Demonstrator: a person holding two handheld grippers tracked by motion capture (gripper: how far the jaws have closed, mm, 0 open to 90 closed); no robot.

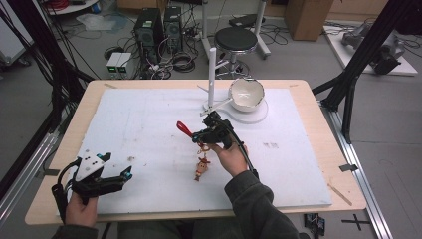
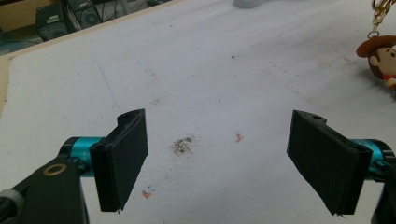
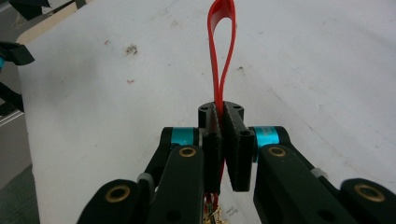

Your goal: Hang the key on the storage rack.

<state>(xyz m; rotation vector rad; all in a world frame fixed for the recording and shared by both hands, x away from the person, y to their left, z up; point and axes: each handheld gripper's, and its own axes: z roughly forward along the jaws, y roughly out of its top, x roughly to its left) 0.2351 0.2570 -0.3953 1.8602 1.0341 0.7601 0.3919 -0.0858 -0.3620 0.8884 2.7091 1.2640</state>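
Keychain work is at the carry stage, as I read it: my right gripper (image 1: pixel 200 133) has its fingers (image 3: pixel 212 154) clamped shut on the red strap (image 3: pixel 221 51) of a cowboy figurine keychain (image 1: pixel 201 167), and the loop of the strap stands out beyond the fingertips while the gold clasp and the little figure dangle below, over the white mat (image 1: pixel 149 124) near the middle of the desk (image 1: pixel 326 149). My left gripper (image 1: pixel 114 167) sits low at the near left corner with its fingers (image 2: pixel 122 158) spread wide and nothing between them. Beyond the strap stands a white peg stand (image 1: pixel 212 74) with a white bowl (image 1: pixel 246 94) beside it. I judge the next move calls for lining the free loop up with that upright peg, keeping the squeeze firm so the swinging figure does not tug the strap loose.
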